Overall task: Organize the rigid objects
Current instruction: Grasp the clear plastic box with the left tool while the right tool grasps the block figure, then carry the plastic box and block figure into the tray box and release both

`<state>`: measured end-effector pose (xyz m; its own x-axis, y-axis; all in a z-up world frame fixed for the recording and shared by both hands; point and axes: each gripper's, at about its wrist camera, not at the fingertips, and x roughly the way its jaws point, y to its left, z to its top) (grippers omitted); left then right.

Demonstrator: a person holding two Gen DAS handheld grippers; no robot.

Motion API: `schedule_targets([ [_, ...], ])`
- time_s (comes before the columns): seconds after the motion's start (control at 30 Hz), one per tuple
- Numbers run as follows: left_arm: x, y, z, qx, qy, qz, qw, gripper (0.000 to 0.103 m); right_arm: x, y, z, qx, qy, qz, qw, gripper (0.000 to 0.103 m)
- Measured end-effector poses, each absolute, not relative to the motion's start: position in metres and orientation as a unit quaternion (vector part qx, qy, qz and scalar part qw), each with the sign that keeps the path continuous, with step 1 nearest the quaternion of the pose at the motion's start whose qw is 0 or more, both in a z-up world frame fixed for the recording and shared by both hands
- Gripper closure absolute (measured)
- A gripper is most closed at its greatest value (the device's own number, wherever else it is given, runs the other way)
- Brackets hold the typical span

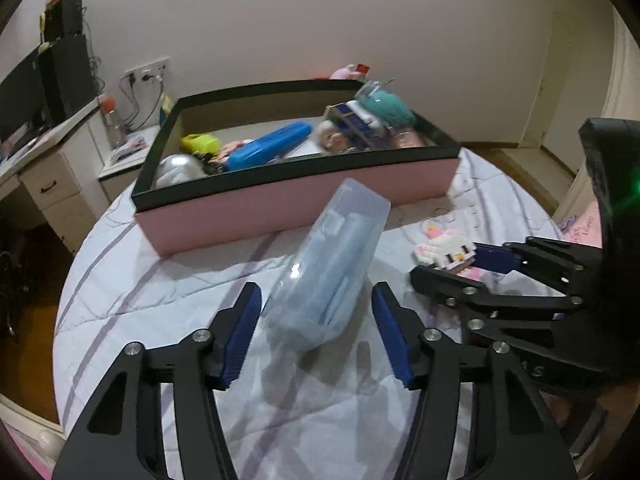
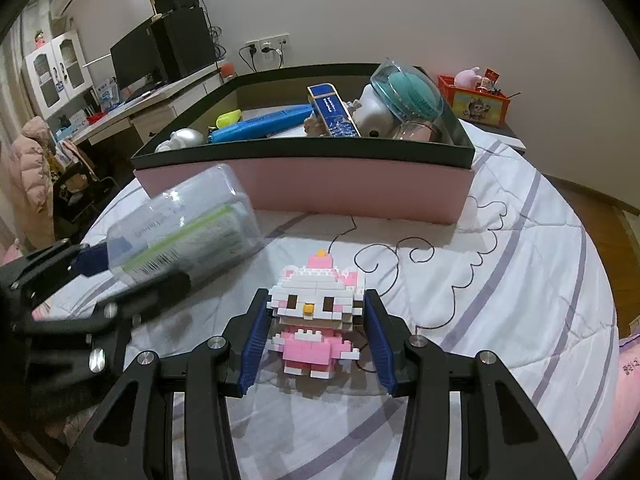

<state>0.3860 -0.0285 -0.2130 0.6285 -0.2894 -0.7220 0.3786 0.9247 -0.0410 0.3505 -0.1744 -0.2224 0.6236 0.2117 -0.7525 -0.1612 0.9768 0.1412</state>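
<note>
In the left wrist view, my left gripper (image 1: 316,332) is sitting closest to me, with its two blue pads (image 1: 242,334) on either side of a clear plastic case (image 1: 332,264). The pads are standing about half open, and I am seeing a little gap on each side, so I am not squeezing the case yet. The case is tilting up off the striped bedsheet (image 1: 160,296), pointing at the pink box (image 1: 296,200). Many things are already lying in that box: a blue pencil case (image 1: 268,146), a yellow toy (image 1: 200,144), a silver ball (image 1: 178,168) and more. Off to the side, my right gripper (image 1: 452,266) is holding a small toy.

In the right wrist view, my right gripper is again closest, and its pads (image 2: 256,344) are pressing on both sides of a pink and white brick kitty (image 2: 316,320). The kitty is standing on the sheet, just in front of the box. The left gripper and the clear case are showing blurry on the left.

I am thinking most of the tidying is done. The kitty and the clear case are still waiting to go into the box.
</note>
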Motion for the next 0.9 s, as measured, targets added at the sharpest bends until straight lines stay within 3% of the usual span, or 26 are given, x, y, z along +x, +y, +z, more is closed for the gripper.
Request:
schedule_targets([
  [0.2,0.405,-0.033,-0.217,0.083,0.396,-0.157,0.901,0.039,0.349,-0.178,-0.220,0.030,0.420,0.099,0.902,0.056],
  [0.3,0.411,-0.040,-0.223,0.098,0.402,-0.155,0.897,0.043,0.352,-0.180,-0.222,0.036,0.423,0.104,0.899,0.056],
  [0.5,0.416,-0.041,-0.232,0.067,0.419,-0.169,0.890,0.067,0.355,-0.178,-0.225,0.039,0.424,0.106,0.899,0.056],
  [0.9,0.367,-0.023,-0.189,0.014,0.354,-0.110,0.929,0.068,0.327,-0.165,-0.187,0.004,0.341,0.067,0.938,0.056],
])
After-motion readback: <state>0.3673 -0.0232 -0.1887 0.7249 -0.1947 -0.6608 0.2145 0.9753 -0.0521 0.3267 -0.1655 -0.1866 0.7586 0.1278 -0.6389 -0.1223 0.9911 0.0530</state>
